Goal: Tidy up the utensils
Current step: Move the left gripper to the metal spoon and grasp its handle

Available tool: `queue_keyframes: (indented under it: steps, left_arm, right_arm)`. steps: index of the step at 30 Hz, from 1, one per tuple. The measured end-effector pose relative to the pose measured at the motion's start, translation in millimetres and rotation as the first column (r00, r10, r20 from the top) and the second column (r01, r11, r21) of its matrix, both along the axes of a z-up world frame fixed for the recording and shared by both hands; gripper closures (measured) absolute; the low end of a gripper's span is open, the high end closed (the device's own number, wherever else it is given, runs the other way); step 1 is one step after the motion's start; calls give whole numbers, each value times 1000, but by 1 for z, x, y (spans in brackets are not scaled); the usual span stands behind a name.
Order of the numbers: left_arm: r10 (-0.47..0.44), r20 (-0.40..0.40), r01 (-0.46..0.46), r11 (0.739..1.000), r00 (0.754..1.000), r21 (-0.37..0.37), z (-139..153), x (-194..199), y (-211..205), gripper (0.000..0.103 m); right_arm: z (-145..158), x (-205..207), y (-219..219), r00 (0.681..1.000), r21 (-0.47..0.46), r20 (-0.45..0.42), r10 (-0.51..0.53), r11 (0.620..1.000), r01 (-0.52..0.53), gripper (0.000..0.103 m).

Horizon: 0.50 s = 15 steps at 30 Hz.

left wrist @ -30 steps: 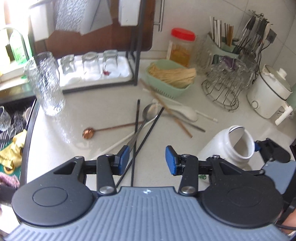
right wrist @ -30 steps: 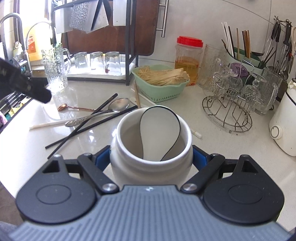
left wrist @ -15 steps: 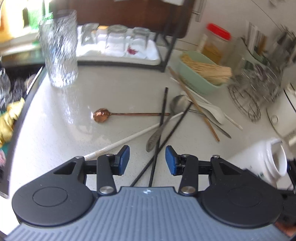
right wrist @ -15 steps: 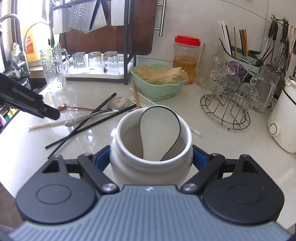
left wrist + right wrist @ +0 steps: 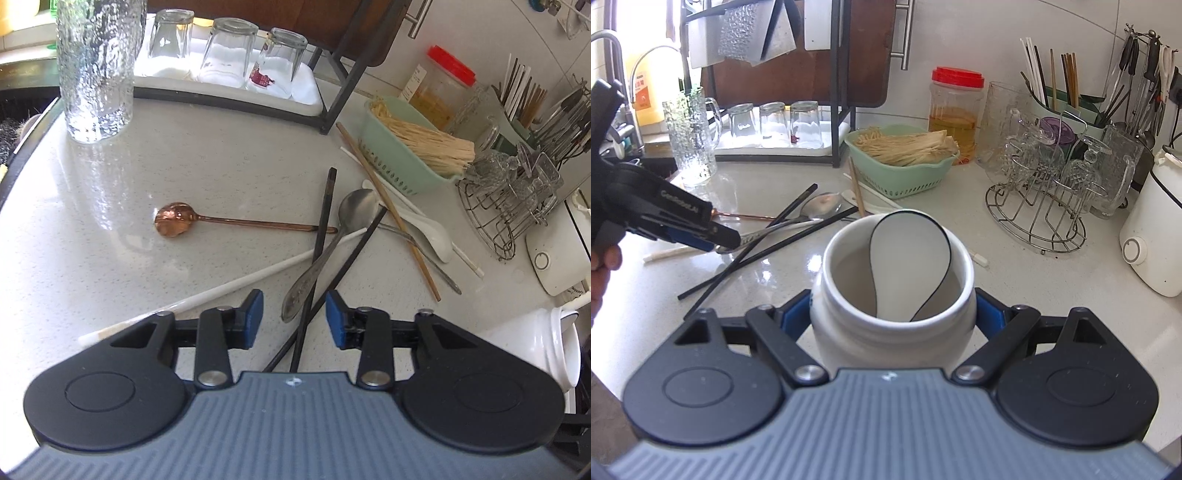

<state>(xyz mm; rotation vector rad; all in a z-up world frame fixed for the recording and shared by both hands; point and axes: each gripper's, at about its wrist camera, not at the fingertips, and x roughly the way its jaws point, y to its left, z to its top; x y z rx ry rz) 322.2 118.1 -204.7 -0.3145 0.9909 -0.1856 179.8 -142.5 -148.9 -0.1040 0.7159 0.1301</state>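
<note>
Several utensils lie crossed on the pale counter: a steel spoon (image 5: 332,240), two black chopsticks (image 5: 325,206), a copper spoon (image 5: 173,221), a white chopstick (image 5: 240,280), a wooden chopstick (image 5: 388,206) and a white ceramic spoon (image 5: 432,229). My left gripper (image 5: 294,314) hangs low over them. Its jaws are closing, with the steel spoon's handle end and the black chopsticks between the blue pads, which are not pressing on them. My right gripper (image 5: 894,317) is shut on a white ceramic jar (image 5: 894,332) that holds a white spoon with a black rim (image 5: 908,266).
A tall glass pitcher (image 5: 98,66) and a tray of upturned glasses (image 5: 229,48) stand at the back left. A green basket (image 5: 406,158), a red-lidded jar (image 5: 439,88), a wire glass rack (image 5: 506,199) and a white appliance (image 5: 1156,236) fill the right. A sink lies left.
My left gripper has come down and closer to the crossed utensils, and its jaws have narrowed around the spoon handle and black chopsticks. The right gripper and jar have not moved.
</note>
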Motion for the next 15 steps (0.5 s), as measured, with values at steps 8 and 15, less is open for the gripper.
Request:
queue_keyframes:
  steps: [8, 15]
  left_arm:
    - [3, -29, -4, 1000, 1000, -31, -14, 9, 1, 80]
    - [-19, 9, 19, 999, 1000, -47, -3, 8, 1, 98]
  right_arm:
    - [0, -1, 2, 1000, -4, 5, -19, 1000, 19, 12]
    - [-1, -2, 3, 1000, -11, 13, -25, 1000, 25, 12]
